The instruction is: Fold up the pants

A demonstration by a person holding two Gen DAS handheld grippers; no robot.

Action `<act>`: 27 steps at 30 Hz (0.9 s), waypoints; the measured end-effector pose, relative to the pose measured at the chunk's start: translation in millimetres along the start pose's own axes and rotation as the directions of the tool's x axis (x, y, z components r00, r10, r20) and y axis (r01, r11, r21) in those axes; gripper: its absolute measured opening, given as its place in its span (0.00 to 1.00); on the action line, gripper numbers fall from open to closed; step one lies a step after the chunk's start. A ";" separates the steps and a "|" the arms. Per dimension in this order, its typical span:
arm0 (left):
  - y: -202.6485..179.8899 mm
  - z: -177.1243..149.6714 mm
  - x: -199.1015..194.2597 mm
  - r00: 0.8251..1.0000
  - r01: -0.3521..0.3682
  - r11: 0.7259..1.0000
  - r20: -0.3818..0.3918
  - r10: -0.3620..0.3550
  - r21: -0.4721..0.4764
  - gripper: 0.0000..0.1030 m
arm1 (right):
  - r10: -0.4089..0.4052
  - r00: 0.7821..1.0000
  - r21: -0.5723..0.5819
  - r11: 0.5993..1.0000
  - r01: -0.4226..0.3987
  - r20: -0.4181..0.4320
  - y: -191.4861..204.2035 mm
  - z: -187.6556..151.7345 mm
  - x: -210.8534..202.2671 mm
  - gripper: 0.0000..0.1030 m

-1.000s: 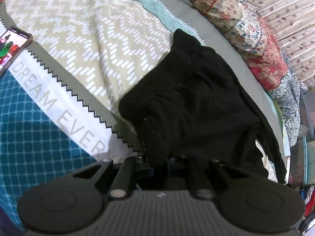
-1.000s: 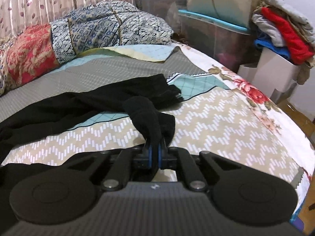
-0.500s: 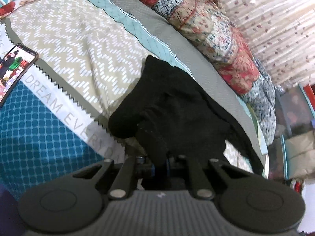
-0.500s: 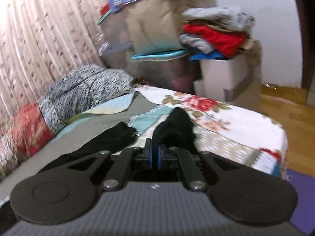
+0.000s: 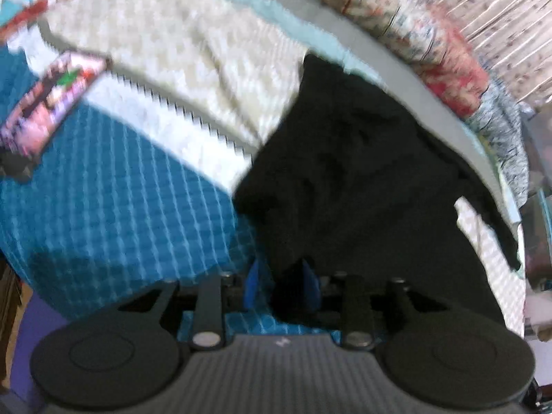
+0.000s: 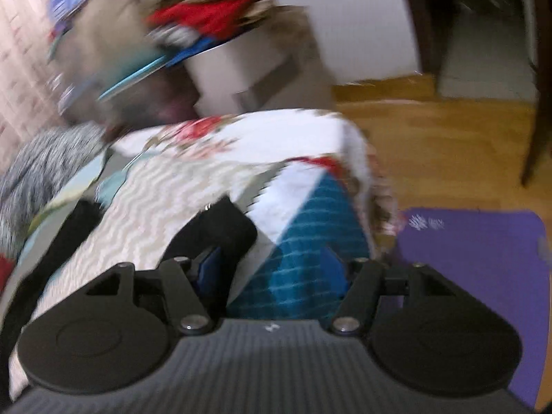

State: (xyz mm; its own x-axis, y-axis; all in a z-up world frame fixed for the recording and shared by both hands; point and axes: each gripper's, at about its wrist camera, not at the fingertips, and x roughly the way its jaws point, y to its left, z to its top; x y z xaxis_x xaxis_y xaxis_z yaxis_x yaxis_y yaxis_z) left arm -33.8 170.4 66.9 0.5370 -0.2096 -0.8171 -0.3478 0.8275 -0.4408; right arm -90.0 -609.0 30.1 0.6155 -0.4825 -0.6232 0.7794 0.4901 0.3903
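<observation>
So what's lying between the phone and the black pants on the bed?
Only bedspread. In the left wrist view, nothing sits between the phone and the black pants, just blue, white and beige quilt.

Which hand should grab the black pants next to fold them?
Probably the left gripper: its open fingers sit right at the big bunch of the pants. The right gripper is open too, mostly over bare bedspread.

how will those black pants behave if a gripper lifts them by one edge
Likely floppy: the black pants lie rumpled on the bedspread, so they would probably drape and sag. Probably light, being a thin layer. The open right gripper has pants edge by one finger.
</observation>
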 end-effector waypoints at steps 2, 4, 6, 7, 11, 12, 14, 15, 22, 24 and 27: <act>-2.1 12.2 -14.4 0.996 -0.045 0.998 0.077 0.041 0.040 0.26 | -0.017 0.998 -0.014 1.000 0.018 0.057 7.9 6.6 -11.2 0.55; -5.9 33.1 -20.7 0.986 -0.096 0.993 0.142 0.086 0.068 0.27 | -0.002 0.987 -0.083 0.996 0.015 0.159 33.1 16.3 -24.1 0.56; -19.8 60.5 -18.8 0.973 -0.143 0.984 0.194 0.122 0.101 0.29 | 0.050 0.976 -0.123 0.992 -0.024 0.210 58.2 24.8 -29.9 0.56; -27.0 72.1 -16.3 0.967 -0.161 0.978 0.217 0.130 0.132 0.32 | 0.088 0.973 -0.142 0.988 -0.059 0.211 73.3 27.7 -29.7 0.56; -64.1 119.4 20.2 0.945 -0.240 0.938 0.282 0.167 0.249 0.51 | 0.234 0.967 -0.205 0.956 -0.210 0.104 137.5 34.3 -3.7 0.56; -73.0 130.9 33.4 0.944 -0.243 0.929 0.287 0.161 0.278 0.58 | 0.265 0.963 -0.205 0.946 -0.250 0.054 156.5 35.4 9.1 0.56; -93.2 148.6 65.2 0.940 -0.263 0.910 0.295 0.168 0.321 0.64 | 0.317 0.947 -0.196 0.927 -0.320 -0.049 190.0 37.9 37.2 0.56; -99.8 153.9 80.7 0.938 -0.276 0.900 0.297 0.176 0.338 0.70 | 0.342 0.934 -0.196 0.914 -0.356 -0.100 207.9 38.7 52.1 0.56; -133.1 177.3 173.6 0.947 -0.293 0.814 0.269 0.175 0.502 0.77 | 0.305 0.915 -0.245 0.896 -0.369 -0.264 310.2 39.8 141.0 0.56; -138.8 180.3 193.5 0.945 -0.307 0.778 0.269 0.184 0.547 0.76 | 0.270 0.922 -0.247 0.907 -0.341 -0.278 329.6 38.3 161.5 0.56; -145.3 179.7 219.4 0.942 -0.330 0.716 0.261 0.209 0.616 0.68 | 0.180 0.947 -0.261 0.932 -0.251 -0.268 348.6 31.1 186.8 0.64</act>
State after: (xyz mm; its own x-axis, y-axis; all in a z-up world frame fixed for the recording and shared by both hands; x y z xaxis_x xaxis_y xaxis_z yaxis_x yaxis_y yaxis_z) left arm 272.7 97.8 18.4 0.6341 0.1117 -0.7651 0.0472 0.9821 0.1825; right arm 300.3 -550.8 70.8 0.6915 -0.1743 -0.7011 0.5416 0.7673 0.3434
